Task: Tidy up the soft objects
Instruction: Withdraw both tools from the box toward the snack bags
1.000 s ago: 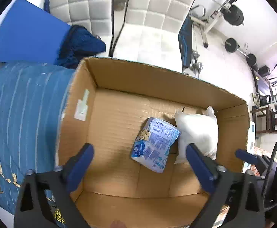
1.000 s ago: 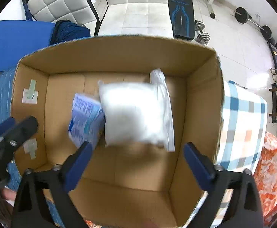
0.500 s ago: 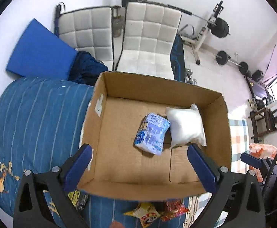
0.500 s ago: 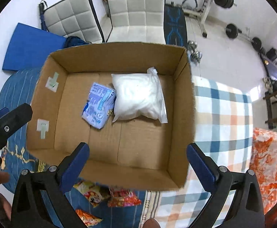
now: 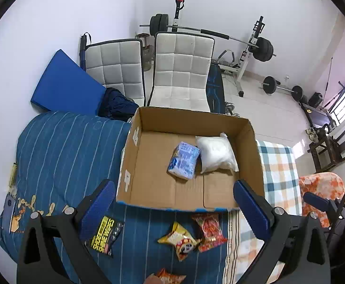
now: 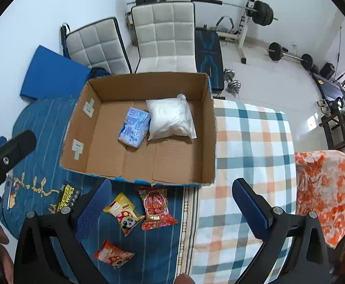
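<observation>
Blue pads, left claw (image 5: 172,201): I see it wide open and holding nothing; it hangs high above the bed, over the near edge of the cardboard box (image 5: 134,146).
Blue pads, right claw (image 6: 172,201): also wide open and holding nothing, above the near snack packets.
Orange packet (image 6: 112,253): nearest to me on the blue striped bedcover (image 6: 42,123), lying flat and apart from the others.
Yellow panda packet (image 6: 124,213): just beside the red packet (image 6: 155,206); both lie in front of the box, close to its near wall.
Black-yellow packet (image 5: 102,235): to the left, partly under the left claw finger in the left view.
Box content: a blue-white pack (image 6: 134,127) and a white pillow-like bag (image 6: 170,119) touching each other at the far side; the near half of the floor is free.
Step in hand, my judgement: choose one loose packet and go down to it.
How to do it well: I would take the red or yellow one with the right claw, come straight from above, close on the puffy middle and not on the thin seam, and press gently so it does not burst.
Risk: the two packets are close, so I may catch both.
Checked cloth (image 6: 250,142): right of the box, nothing on it.
</observation>
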Available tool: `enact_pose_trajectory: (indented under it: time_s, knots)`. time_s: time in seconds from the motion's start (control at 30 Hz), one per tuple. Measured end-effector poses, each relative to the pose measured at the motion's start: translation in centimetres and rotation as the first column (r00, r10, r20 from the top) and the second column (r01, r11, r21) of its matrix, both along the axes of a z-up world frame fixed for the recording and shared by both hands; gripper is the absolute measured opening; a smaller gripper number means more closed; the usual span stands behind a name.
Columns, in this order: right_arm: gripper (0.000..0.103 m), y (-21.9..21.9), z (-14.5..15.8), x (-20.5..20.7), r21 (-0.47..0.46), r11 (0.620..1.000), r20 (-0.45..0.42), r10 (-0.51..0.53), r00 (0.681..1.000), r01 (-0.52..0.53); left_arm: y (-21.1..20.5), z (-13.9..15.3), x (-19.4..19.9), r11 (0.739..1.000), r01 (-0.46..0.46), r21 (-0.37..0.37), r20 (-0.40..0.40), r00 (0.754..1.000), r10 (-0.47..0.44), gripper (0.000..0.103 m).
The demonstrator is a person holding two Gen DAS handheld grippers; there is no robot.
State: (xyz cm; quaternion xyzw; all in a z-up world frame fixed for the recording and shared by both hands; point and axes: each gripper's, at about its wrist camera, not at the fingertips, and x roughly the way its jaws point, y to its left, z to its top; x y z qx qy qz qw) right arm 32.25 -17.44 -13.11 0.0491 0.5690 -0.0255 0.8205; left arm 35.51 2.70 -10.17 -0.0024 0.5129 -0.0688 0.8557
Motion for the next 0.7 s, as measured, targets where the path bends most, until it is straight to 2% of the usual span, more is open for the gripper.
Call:
enact_pose_trajectory:
  time_s: [0.1,0.17,0.27,0.37,0.43,0.5,0.57,0.6,0.63,0.7]
  knots:
    - [0.103,0.0,1.1,-2.0,-0.001,1.000,0.023,0.008,1.000,-0.007,0.4,0.6,-1.3,1.000,0.015,-0.018,-0.012,1.000,-0.016,0.103]
    - [0.103,-0.2,1.3,-3.1,0.016,1.000,0.027,0.023,0.999,-0.023,0.4,0.5,-2.3,1.000,0.019,-0.005,-0.016,1.000,-0.019,0.103]
    - [0.103,-0.3,0.0,-4.5,0.030,0.998,-0.016,0.055,0.998,-0.055,0.5,-0.9,-3.3,1.000,0.021,0.000,-0.066,0.998,-0.021,0.103]
    - [0.103,-0.4,-2.7,-5.3,0.037,0.996,-0.082,0.083,0.993,-0.081,1.0,-4.0,-5.0,0.999,-0.001,-0.039,-0.179,0.984,-0.006,0.103]
    - [0.103,-0.7,-4.9,-5.8,0.057,0.994,-0.140,0.098,0.985,-0.091,1.6,-7.3,-6.7,0.996,-0.045,-0.071,-0.281,0.959,0.023,0.103]
    - [0.103,-1.0,-7.4,-6.1,0.071,0.993,-0.194,0.103,0.976,-0.091,2.4,-10.4,-8.4,0.988,-0.102,-0.115,-0.377,0.925,0.051,0.103]
    - [0.103,-1.2,-9.7,-6.0,0.084,0.993,-0.235,0.100,0.967,-0.082,3.2,-14.4,-10.3,0.972,-0.185,-0.147,-0.493,0.865,0.090,0.103]
    - [0.103,-1.4,-11.1,-6.0,0.091,0.993,-0.265,0.097,0.959,-0.076,3.6,-16.7,-11.4,0.959,-0.237,-0.155,-0.551,0.826,0.115,0.103]
    - [0.103,-1.4,-12.4,-5.9,0.099,0.992,-0.287,0.099,0.953,-0.074,3.8,-18.3,-12.1,0.952,-0.270,-0.145,-0.586,0.799,0.137,0.103]
    - [0.103,-1.4,-14.5,-5.8,0.100,0.993,-0.316,0.099,0.944,-0.070,4.3,-21.8,-13.7,0.924,-0.358,-0.134,-0.665,0.724,0.184,0.102]
